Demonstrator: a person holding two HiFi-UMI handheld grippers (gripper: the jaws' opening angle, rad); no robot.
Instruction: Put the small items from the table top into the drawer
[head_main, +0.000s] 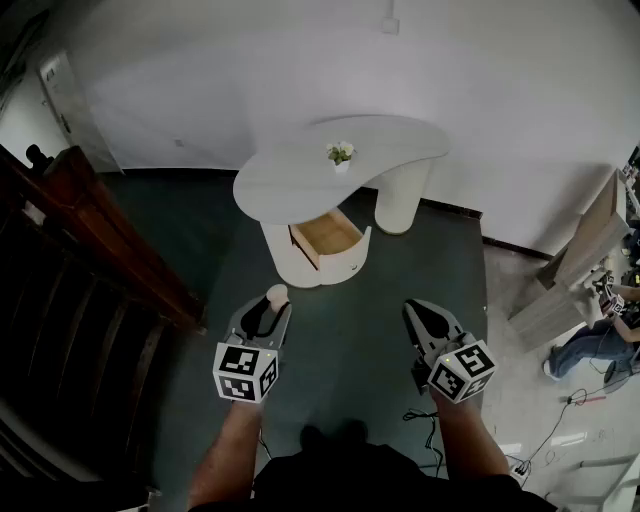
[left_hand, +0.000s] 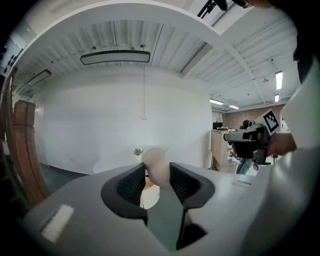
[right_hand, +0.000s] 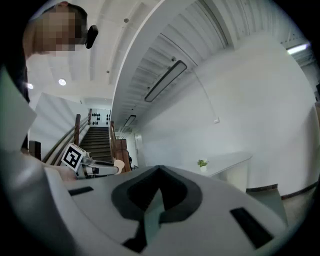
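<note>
Left gripper (left_hand: 158, 176) pinches pale item (left_hand: 156, 162) — head view shows open drawer (head_main: 328, 235).

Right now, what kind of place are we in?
Probably an open indoor hall or studio: a curved white desk with its drawer open on a dark floor, a wooden stair railing, a high ribbed ceiling.

A dark wooden stair rail (head_main: 110, 235) runs along the left — a person (head_main: 592, 345) sits far right.
</note>
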